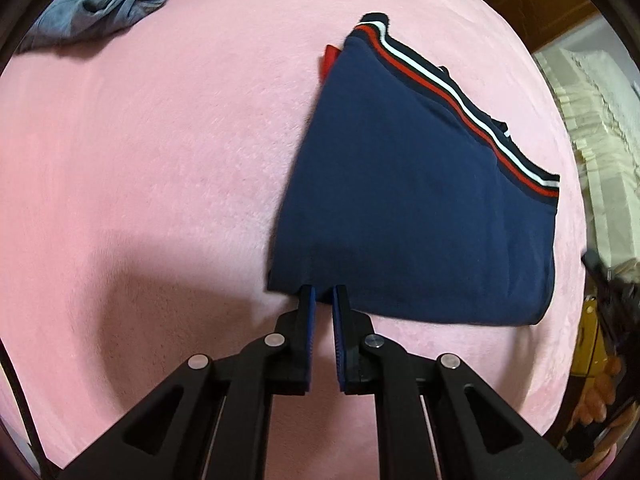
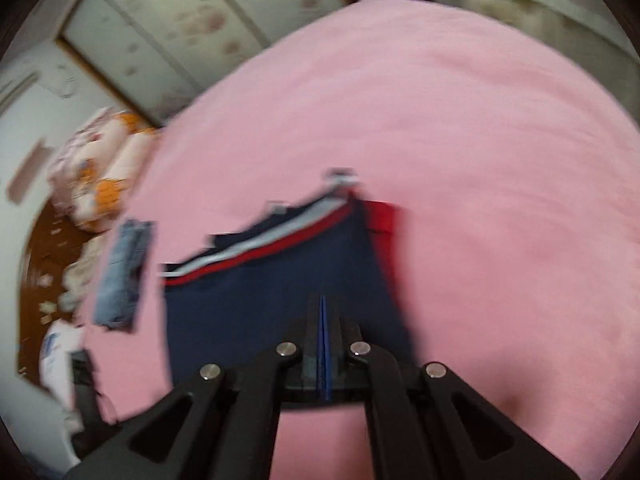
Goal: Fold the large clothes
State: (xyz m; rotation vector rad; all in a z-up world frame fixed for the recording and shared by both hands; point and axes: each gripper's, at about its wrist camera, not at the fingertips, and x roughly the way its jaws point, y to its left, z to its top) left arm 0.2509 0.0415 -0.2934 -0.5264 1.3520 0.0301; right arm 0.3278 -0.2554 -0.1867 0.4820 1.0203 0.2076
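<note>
So you've got a bed (image 1: 160, 160) covered in a fuzzy pink blanket, and that's basically the whole workspace in both wrist views. Off past its edge in the right wrist view there's a floral sliding wardrobe (image 2: 168, 20) and a pile of pink-and-orange bedding (image 2: 100, 176) on the brown floor, all pretty blurry.

The main thing is the navy garment (image 1: 408, 200) with the red-and-white striped band (image 1: 464, 108) along one edge. It's lying folded flat on the blanket, toward the right side of the left wrist view, with a bit of red fabric (image 1: 330, 60) peeking out at the far corner.

Your left gripper (image 1: 323, 294) sits right at the near hem of the navy garment. Its fingers (image 1: 307, 320) are spread a little, with a narrow gap between the blue pads, and the tips just meet the hem edge; they aren't clamped on the cloth.

Your right gripper (image 2: 323, 300) is over the near part of the same garment, and its fingers (image 2: 312, 320) are pressed together, only a thin blue line showing between them. Can't tell if any cloth is caught in there, the frame's smeared.

Other stuff: a crumpled grey-blue garment (image 1: 108, 0) at the far left corner of the bed, and folded denim (image 2: 124, 276) just beside the navy one near the bed edge.
</note>
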